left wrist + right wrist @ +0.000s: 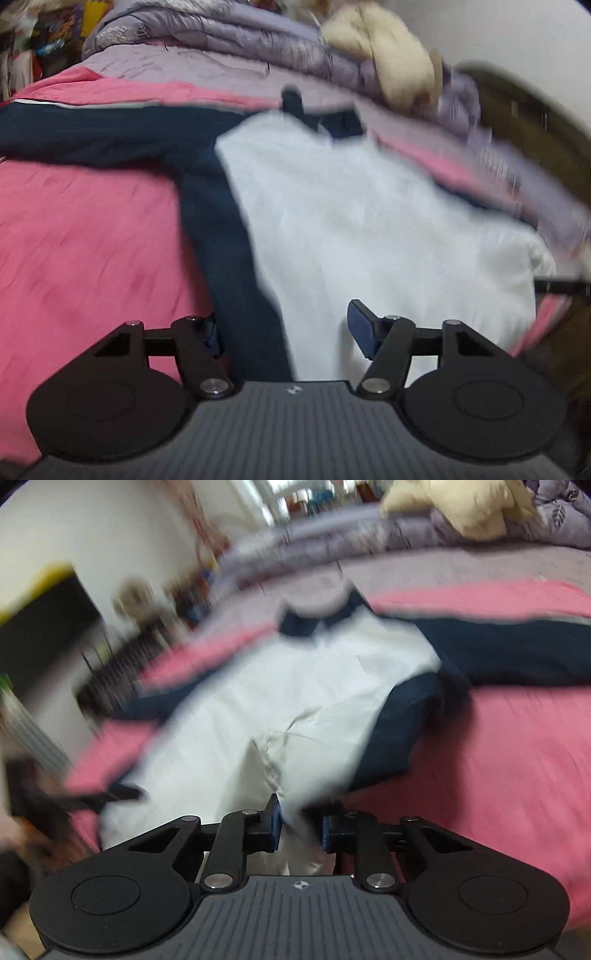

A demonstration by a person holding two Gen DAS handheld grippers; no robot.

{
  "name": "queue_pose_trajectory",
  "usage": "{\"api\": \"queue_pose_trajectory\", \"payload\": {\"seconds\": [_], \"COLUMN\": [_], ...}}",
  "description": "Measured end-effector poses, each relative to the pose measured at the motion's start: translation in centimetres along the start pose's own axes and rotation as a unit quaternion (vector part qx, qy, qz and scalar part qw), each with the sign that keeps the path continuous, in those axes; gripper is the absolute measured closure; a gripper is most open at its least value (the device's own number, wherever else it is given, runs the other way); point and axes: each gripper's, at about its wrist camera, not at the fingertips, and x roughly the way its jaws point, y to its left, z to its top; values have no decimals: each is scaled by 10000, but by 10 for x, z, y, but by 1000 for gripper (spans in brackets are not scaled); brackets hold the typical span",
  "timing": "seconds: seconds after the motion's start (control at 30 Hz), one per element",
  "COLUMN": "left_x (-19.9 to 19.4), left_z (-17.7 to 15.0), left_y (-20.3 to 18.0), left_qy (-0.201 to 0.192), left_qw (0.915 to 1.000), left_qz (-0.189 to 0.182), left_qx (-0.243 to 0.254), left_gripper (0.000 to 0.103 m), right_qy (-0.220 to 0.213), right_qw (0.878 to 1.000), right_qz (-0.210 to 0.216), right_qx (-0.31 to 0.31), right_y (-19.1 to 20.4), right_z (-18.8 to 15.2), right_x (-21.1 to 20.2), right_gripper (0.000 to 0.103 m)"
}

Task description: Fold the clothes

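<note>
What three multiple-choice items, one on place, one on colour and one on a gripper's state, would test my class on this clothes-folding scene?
1. Where does the jacket lie?
A. On the pink bedsheet
B. On a wooden floor
C. In a basket

2. What colour are the jacket's sleeves?
A. Red
B. Dark navy
C. Yellow

3. What is the right gripper doing?
A. Standing wide open over bare sheet
B. Pinching a fold of the jacket's white fabric
C. Holding a hanger

Answers:
1. A: pink sheet shows on both sides of the spread garment.
2. B: the outstretched sleeve and collar are navy against the white body.
3. B: white cloth runs up between the narrowly set pads in the right wrist view. The left gripper stands open over the jacket's hem.
</note>
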Motion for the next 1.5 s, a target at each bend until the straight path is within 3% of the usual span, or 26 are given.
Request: {"api": "queue_pose_trajectory", "payload": {"seconds": [0.1,0.17,0.27,0.33,0.37,0.4,0.53,0.63,0.77,0.83,0.87,0.93,1.03,1.07,1.13,1.2,1.27,1.37,1.4,1.5], "left_x": [13,27,42,47,50,53,69,76,76,64,54,26,-31,-49,-78,-87,-80,-60,-52,-24], "left_z": [51,78,103,108,108,105,86,75,71,75,77,78,64,55,29,3,-13,-19,-22,-31], "left_y": [12,25,44,54,58,63,77,73,56,49,48,48,40,30,-2,-41,-74,-102,-111,-125], "left_qy": [-620,-768,-523,-354,-279,-211,32,157,278,299,282,114,-387,-627,-1042,-1284,-1328,-1076,-994,-864], "left_qw": [9956,9904,9840,9833,9832,9836,9821,9839,9848,9828,9810,9741,9553,9506,9458,9362,9354,9611,9623,9408], "left_qz": [-60,152,756,1009,1064,1077,1154,1307,1607,1803,1915,2255,2895,2972,2795,2590,2349,1418,1270,1926], "left_qx": [-699,-1143,-1528,-1476,-1457,-1433,-1487,-1213,-593,-272,-129,114,445,646,1286,1997,2285,2111,2191,2653], "left_gripper": [38,39,36,34,33,33,33,33,33,32,32,31,32,32,32,26,25,25,24,24], "right_qy": [-684,-1018,-718,-638,-735,-842,-1077,-807,-1079,-1145,-1150,-1018,-589,-411,-107,-15,-28,-102,-76,-37], "right_qw": [9940,9904,9847,9830,9789,9696,9134,8689,8079,7952,7982,8351,9088,9278,9504,9624,9674,9731,9746,9804], "right_qz": [214,-404,-1561,-1701,-1772,-1961,-2499,-2550,-2298,-2267,-2239,-2130,-2073,-2068,-2059,-1906,-1773,-1551,-1522,-1332], "right_qx": [832,841,297,-268,-702,-1196,-3029,-4166,-5319,-5507,-5473,-4968,-3573,-3079,-2330,-1934,-1809,-1700,-1642,-1454], "right_y": [-11,-21,-24,-16,-8,1,33,55,96,116,123,130,117,110,99,90,86,74,68,54], "right_z": [60,88,108,102,92,78,16,-33,-74,-70,-62,-29,41,63,92,108,105,92,93,97], "right_x": [17,38,69,70,65,60,39,45,71,106,123,158,210,226,252,267,259,235,234,227], "right_gripper": [81,80,75,59,35,24,23,24,26,28,28,28,28,28,28,28,28,25,24,24]}}
